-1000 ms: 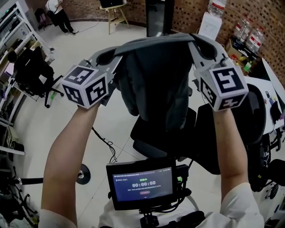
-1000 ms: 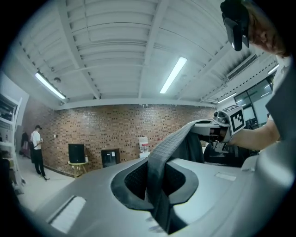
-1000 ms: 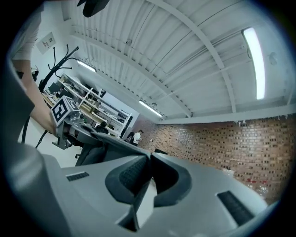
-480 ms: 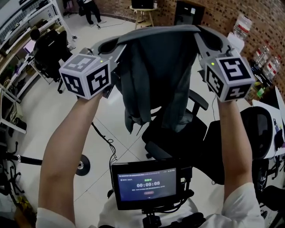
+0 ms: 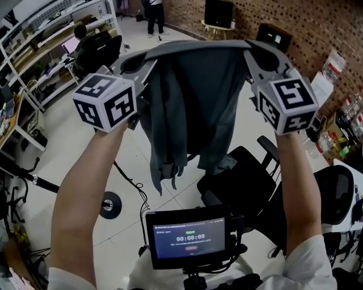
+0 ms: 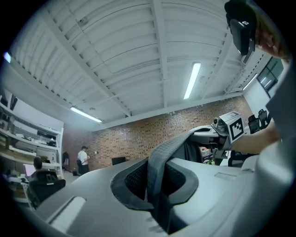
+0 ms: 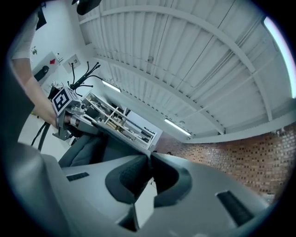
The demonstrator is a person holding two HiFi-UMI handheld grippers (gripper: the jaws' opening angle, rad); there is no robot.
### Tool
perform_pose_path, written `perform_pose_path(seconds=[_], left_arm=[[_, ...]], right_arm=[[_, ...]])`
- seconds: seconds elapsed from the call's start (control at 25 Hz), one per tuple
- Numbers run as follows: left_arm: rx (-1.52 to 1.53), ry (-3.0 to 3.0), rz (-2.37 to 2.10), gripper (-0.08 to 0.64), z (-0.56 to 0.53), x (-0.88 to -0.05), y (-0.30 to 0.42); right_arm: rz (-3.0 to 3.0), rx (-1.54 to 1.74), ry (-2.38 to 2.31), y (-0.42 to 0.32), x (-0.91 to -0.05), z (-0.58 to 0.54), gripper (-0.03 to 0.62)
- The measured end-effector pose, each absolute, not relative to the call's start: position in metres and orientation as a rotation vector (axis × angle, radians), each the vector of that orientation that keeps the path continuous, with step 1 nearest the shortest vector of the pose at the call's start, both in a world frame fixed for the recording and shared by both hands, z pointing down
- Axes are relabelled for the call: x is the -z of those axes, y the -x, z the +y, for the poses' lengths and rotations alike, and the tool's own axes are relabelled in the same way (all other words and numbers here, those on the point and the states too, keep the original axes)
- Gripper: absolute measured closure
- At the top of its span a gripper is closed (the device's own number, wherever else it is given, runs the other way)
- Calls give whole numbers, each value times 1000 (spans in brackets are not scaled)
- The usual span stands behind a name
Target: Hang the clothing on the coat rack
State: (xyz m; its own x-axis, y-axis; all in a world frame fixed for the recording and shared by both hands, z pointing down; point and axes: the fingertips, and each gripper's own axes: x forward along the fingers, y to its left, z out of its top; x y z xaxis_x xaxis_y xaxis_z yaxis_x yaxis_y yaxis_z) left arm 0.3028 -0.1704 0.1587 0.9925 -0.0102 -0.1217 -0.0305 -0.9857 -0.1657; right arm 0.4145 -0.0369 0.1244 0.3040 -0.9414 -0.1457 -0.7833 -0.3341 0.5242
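The left gripper (image 6: pixel 155 185) has its 2 jaws clenched on a thick folded band of the grey garment (image 6: pixel 162 155), which rises out of the pads and runs off to the right. The right gripper (image 7: pixel 149 167) is likewise pinched tight, with only a thin edge of the garment (image 7: pixel 88 143) caught at its tips. From the head view both grippers, left (image 5: pixel 148 55) and right (image 5: pixel 249 52), are held up at about the same height and well apart. The garment's (image 5: pixel 190 102) top edge is stretched nearly straight between them and the rest hangs down freely in loose folds, its ragged lower hem longest on the left side.

Under the hem on the left there is open white floor (image 5: pixel 127 164), crossed by a thin cable and a round black base (image 5: pixel 110 205). Under the right half stands a black office chair (image 5: pixel 244 181); whether the hem touches it cannot be told. A small screen (image 5: pixel 191 237) sits close in front of the person's body, below the garment.

Shelving (image 5: pixel 39 45) lines the left edge with mixed items I cannot identify, a brick wall (image 5: pixel 295 25) closes the right, and a person (image 5: pixel 153 11) stands far off
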Motion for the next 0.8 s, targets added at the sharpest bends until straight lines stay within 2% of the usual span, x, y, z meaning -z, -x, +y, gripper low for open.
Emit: perform_pose_path(seconds=[0.8], left_arm=[[-153,2863,462,538,-264,-138,-88]], right_arm=[[-1923,739,-1971,-245,-118,-186,578]])
